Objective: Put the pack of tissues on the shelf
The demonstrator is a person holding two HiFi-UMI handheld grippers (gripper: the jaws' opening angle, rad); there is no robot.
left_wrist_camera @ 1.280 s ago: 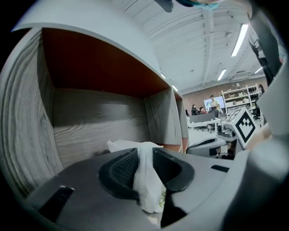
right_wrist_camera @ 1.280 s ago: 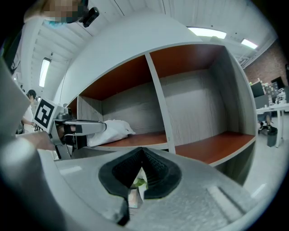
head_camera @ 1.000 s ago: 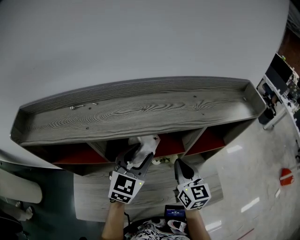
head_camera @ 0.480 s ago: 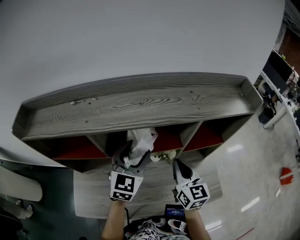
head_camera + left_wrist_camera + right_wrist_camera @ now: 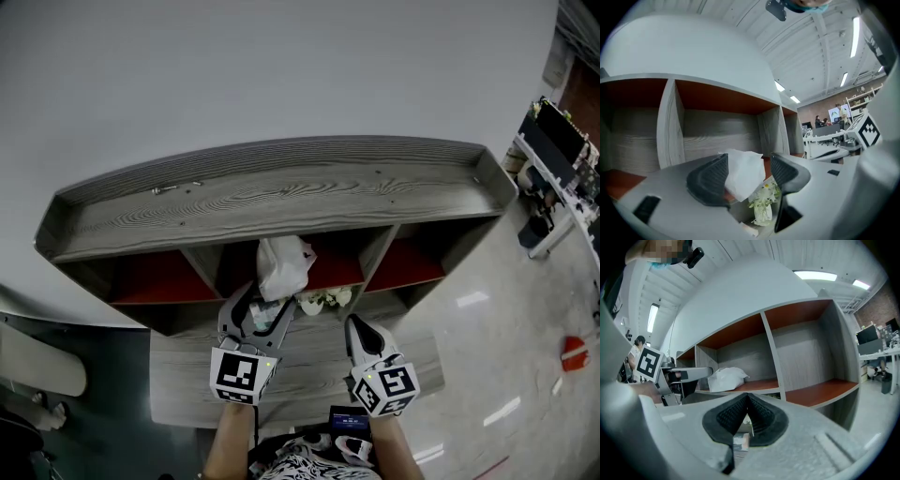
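The white pack of tissues (image 5: 281, 264) lies on the red floor of the middle compartment of the grey wooden shelf (image 5: 281, 202). My left gripper (image 5: 255, 305) stands just in front of that compartment, jaws open, with the pack (image 5: 743, 173) beyond its pads and free of them. From the right gripper view the pack (image 5: 725, 378) rests on the shelf board, apart from the left gripper (image 5: 689, 376). My right gripper (image 5: 354, 326) hangs lower right of it, shut with nothing in it (image 5: 747, 411).
A small white vase of flowers (image 5: 321, 300) stands on the lower board just below the pack (image 5: 763, 201). The compartments left and right of the middle one (image 5: 811, 392) hold nothing. A white wall rises behind; desks and people are at far right.
The left gripper's jaws have opened and let go of the tissue pack, which now rests in the middle compartment. That gripper has drawn back a little toward me.
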